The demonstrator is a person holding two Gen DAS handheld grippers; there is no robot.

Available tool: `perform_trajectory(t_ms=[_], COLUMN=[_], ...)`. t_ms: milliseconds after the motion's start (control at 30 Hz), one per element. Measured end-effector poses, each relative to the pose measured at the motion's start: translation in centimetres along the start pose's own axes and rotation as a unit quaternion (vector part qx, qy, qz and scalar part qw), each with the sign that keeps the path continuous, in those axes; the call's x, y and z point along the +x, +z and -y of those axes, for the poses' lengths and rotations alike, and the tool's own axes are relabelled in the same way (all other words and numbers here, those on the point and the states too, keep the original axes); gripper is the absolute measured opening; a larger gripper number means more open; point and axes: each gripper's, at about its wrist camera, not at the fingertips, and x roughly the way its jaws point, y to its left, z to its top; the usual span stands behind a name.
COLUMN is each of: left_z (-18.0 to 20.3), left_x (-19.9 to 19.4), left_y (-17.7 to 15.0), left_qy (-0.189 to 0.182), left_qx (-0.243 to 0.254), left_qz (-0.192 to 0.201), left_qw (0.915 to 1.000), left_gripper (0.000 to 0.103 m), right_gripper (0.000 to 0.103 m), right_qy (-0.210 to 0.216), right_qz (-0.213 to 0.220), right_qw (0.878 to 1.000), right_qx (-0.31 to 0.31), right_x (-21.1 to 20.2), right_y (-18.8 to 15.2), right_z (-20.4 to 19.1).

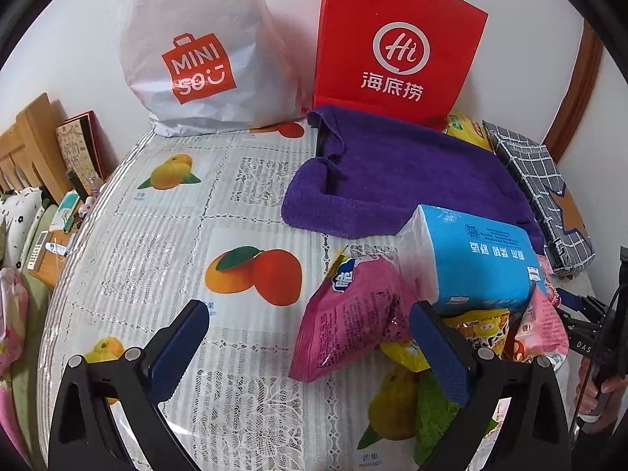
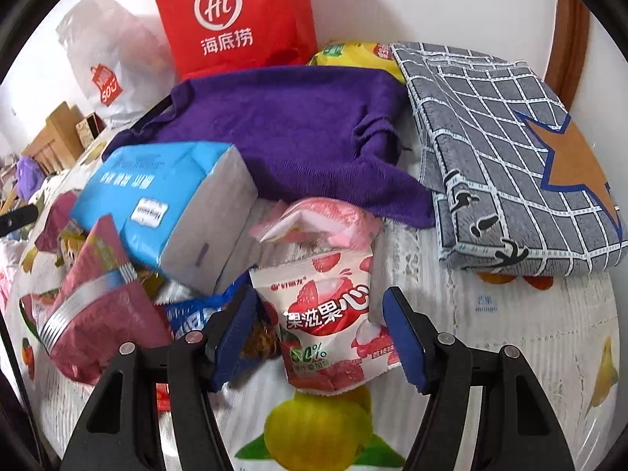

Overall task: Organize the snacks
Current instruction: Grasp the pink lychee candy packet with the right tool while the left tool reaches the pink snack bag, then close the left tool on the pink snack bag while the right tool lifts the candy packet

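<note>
Left tongs (image 1: 310, 337) gape wide over the worktop (image 1: 157, 235), holding nothing. Right tongs (image 2: 320, 325) half open astride a lychee packet (image 2: 329, 322), pads clear. Tissue pack (image 2: 165, 204) behind.

Tissue pack (image 2: 165, 204) on snack packets (image 2: 329, 314), towel (image 2: 290, 129) behind, bags (image 2: 235, 19) rearmost

Two carrier bags stand at the far wall: one red paper bag (image 1: 396, 47) and one white plastic bag (image 1: 196, 59). One purple towel (image 2: 282, 133), one grey checked cloth (image 2: 502, 149) and one blue tissue pack (image 2: 165, 204) lie among at least five snack packets (image 2: 333, 314).
</note>
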Motion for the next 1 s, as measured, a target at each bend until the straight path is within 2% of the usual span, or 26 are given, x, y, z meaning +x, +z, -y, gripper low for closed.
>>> perform_trajectory(t_ms=[367, 500, 567, 933, 1000], left_z=[-1.0, -1.6, -1.6, 1.0, 1.4], left_x=[-0.1, -0.2, -0.1, 1.4, 1.8], left_y=[-0.4, -0.4, -0.3, 1.4, 1.5], left_qy=[0.003, 0.007, 0.005, -0.038, -0.036], left_qx=[-0.007, -0.011, -0.012, 0.013, 0.021], left_qz=[-0.001, 0.001, 0.002, -0.012, -0.015], left_qw=[1.0, 0.9999, 0.9999, 0.9991, 0.999], left_gripper=[0.102, 0.102, 0.102, 0.102, 0.102], right_gripper=[0.068, 0.058, 0.057, 0.057, 0.056], right_qy=[-0.021, -0.038, -0.045, -0.06, -0.055], right_qz=[-0.004, 0.001, 0.002, 0.003, 0.007], right_qw=[1.0, 0.999, 0.999, 0.997, 0.997], right_qx=[0.016, 0.01, 0.02, 0.038, 0.045], right_x=[0.2, -0.4, -0.8, -1.8, -1.9], right_y=[-0.8, -1.1, -1.3, -3.3, -3.6], right_z=[1.0, 1.0, 1.4, 2.2, 2.4])
